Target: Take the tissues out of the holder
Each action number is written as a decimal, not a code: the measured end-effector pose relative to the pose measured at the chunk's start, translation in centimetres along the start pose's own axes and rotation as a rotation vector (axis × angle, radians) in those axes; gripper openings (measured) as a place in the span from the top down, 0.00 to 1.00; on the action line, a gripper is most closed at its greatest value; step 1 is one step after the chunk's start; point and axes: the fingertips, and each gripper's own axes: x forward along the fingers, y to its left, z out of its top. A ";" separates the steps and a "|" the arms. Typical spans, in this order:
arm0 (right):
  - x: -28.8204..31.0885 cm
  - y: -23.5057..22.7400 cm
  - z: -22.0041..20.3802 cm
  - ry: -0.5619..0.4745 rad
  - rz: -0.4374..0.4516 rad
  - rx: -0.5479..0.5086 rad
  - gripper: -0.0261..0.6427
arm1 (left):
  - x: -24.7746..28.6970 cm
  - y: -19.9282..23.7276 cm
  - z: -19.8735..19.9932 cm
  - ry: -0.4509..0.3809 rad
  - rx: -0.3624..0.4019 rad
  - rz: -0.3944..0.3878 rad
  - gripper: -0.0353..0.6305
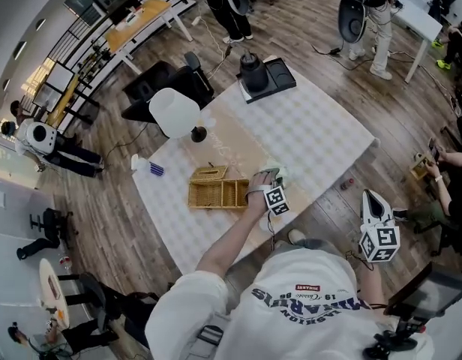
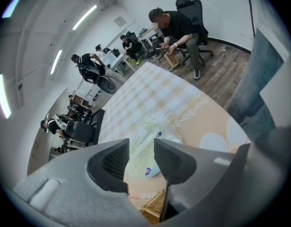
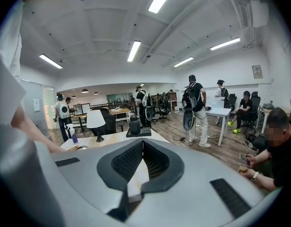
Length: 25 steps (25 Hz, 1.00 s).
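A woven wicker holder (image 1: 216,190) stands on the beige mat in the middle of the checked table. Just right of it, my left gripper (image 1: 270,175) hovers over pale green tissue packs (image 1: 280,172) lying on the mat. In the left gripper view its jaws stand apart (image 2: 141,144) with nothing pressed between them. The tissue packs (image 2: 146,132) lie on the mat beyond the gap, and a corner of the holder (image 2: 153,208) shows below. My right gripper (image 1: 375,205) hangs off the table's right side over the floor, its fingertips touching (image 3: 142,143) and empty.
A white table lamp (image 1: 175,112) stands behind the holder, a black appliance on a tray (image 1: 255,73) at the far corner, a blue-striped bottle (image 1: 151,166) at the left edge. A seated person (image 1: 450,178) is at the right; others stand farther off.
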 end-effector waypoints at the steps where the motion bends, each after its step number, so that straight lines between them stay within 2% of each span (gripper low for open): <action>1: 0.4 0.5 0.3 0.000 0.020 -0.006 0.95 | -1.0 0.4 -0.1 -0.007 -0.028 0.014 0.73; 4: 1.4 2.1 1.2 0.000 0.076 -0.021 0.95 | -3.9 1.4 -0.4 -0.028 -0.117 0.055 0.73; 7: 2.4 3.6 1.6 0.009 0.129 -0.033 0.95 | -7.0 3.0 -0.3 -0.066 -0.242 0.095 0.73; 12: 4.8 6.8 1.9 0.017 0.221 -0.058 0.95 | -13.0 7.5 -0.3 -0.173 -0.437 0.237 0.73; 18: 7.7 12.2 1.9 0.012 0.350 -0.107 0.95 | -21.6 10.5 -2.1 -0.304 -0.617 0.370 0.73; 25: 10.0 19.9 2.5 0.008 0.542 -0.169 0.95 | -30.0 10.8 -6.2 -0.333 -0.757 0.499 0.75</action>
